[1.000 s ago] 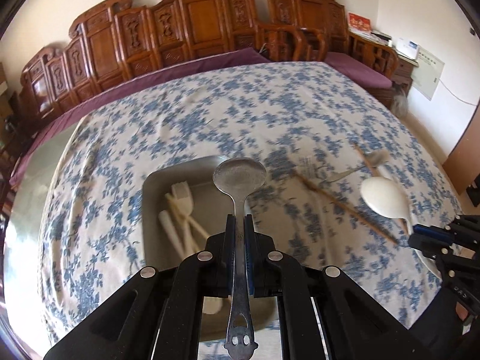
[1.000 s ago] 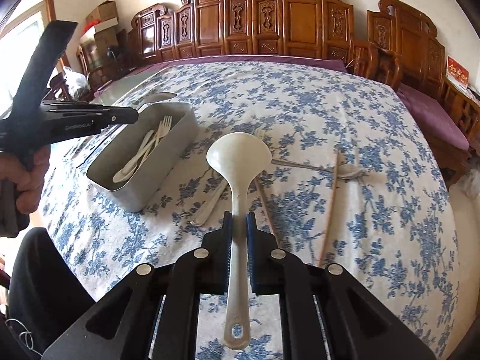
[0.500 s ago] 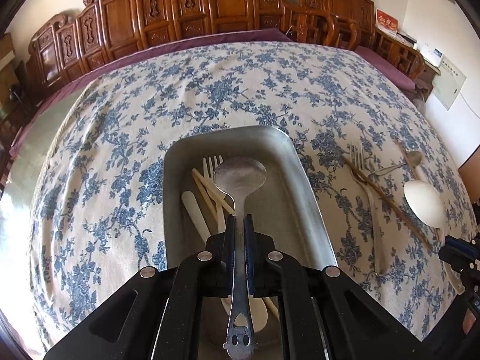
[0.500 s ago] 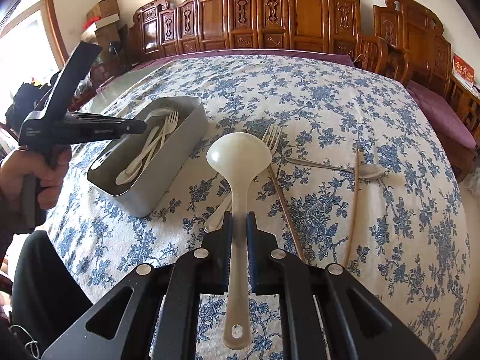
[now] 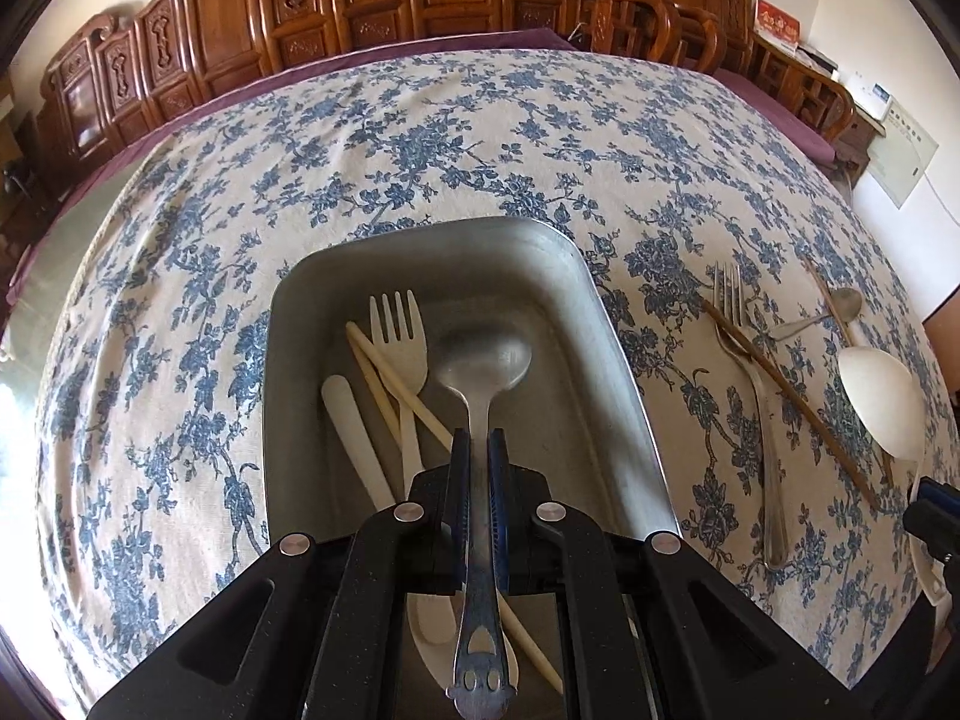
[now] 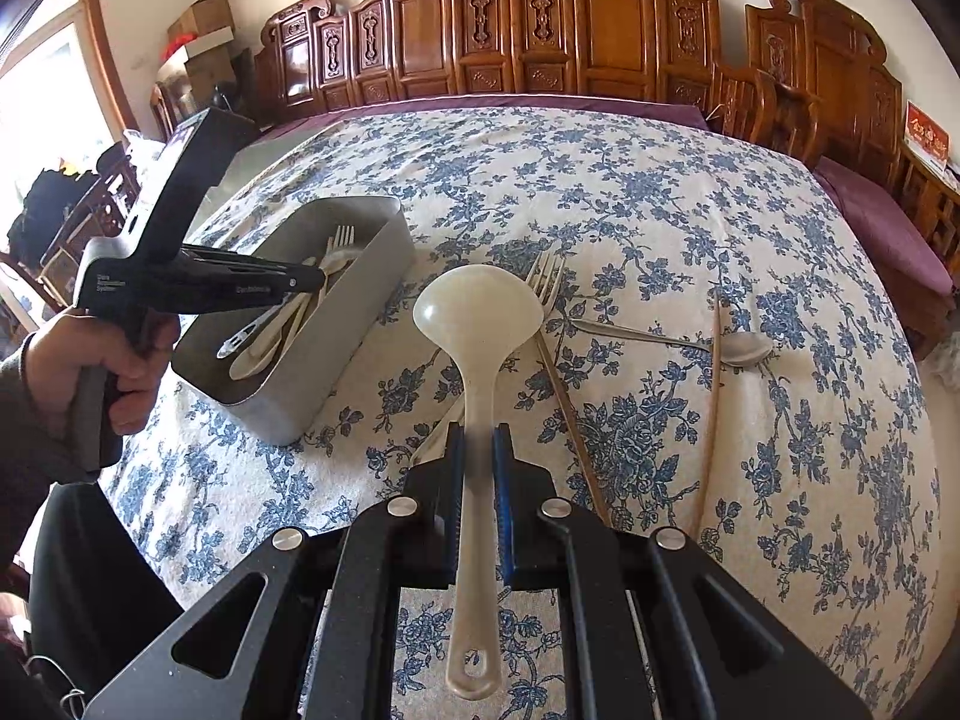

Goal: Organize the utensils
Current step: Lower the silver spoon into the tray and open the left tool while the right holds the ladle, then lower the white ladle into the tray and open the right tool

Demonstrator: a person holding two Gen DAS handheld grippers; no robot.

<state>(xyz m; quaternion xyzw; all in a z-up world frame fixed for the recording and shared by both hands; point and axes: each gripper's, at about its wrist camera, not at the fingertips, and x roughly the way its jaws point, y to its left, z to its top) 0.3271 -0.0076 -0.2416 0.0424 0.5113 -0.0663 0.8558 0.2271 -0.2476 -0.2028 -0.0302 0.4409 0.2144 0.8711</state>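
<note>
Left gripper [image 5: 478,450] clamps one metal spoon [image 5: 483,360] over tin [image 5: 624,372]; right gripper [image 6: 478,450] clamps one white ladle [image 6: 478,312]. Two forks, one spoon loose.

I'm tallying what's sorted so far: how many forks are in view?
2. A pale fork lies in the metal tray; a metal fork lies on the tablecloth right of it. A pale handle beneath the right gripper hides its head.

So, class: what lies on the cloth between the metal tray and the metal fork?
Nothing: in the left wrist view the floral cloth is bare between the metal tray and the metal fork.
</note>
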